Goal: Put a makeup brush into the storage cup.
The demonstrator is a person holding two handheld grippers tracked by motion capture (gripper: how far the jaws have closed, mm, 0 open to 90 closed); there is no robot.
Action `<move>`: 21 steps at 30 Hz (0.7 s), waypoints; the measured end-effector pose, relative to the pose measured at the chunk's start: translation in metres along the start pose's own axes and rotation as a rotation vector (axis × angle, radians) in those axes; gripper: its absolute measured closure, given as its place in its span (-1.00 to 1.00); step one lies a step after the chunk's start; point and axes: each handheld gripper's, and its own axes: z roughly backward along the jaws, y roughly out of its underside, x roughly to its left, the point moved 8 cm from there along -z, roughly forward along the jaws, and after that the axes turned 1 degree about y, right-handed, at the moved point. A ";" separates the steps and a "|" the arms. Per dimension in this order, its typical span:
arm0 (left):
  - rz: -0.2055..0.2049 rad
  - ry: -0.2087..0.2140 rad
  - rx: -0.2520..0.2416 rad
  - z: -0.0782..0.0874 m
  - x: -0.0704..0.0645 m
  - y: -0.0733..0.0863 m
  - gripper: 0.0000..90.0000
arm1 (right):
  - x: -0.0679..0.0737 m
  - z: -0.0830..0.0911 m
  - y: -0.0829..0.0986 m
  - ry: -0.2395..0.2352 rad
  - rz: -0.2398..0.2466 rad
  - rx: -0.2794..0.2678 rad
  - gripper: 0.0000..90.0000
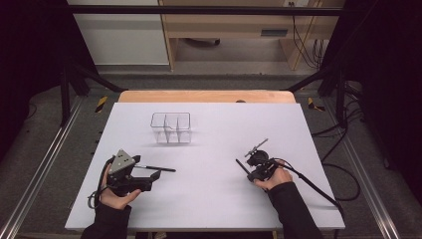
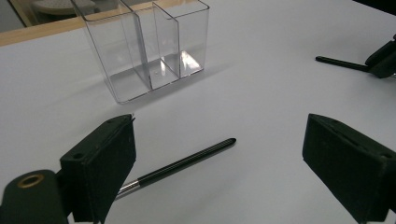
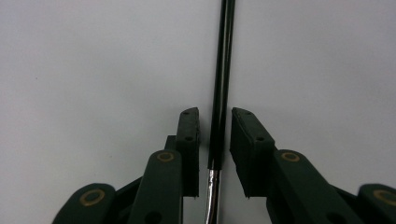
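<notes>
My left gripper (image 2: 219, 168) stands spread over one slim black pen with a silver end (image 2: 182, 163) near the table's front-left corner. My right gripper (image 3: 215, 140) brackets a second black pen (image 3: 222, 70) narrowly near the front-right corner; I cannot tell if it pinches. The clear plastic three-compartment organiser (image 1: 171, 127) toward the back edge holds nothing.

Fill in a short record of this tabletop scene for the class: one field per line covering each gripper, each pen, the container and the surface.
left gripper: jaws wide open, low over the table
slim black pen with silver end: lies flat between the left jaws, untouched
right gripper: jaws close on either side of a second pen; contact cannot be told
second black pen with silver end: runs straight out between the right jaws
clear plastic divided container: upright, empty, beyond both grippers
white table surface: bears all items
</notes>
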 end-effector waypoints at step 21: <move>-0.006 0.006 0.007 -0.001 -0.002 0.000 -0.80 | 0.002 0.001 0.000 0.008 0.005 0.025 0.87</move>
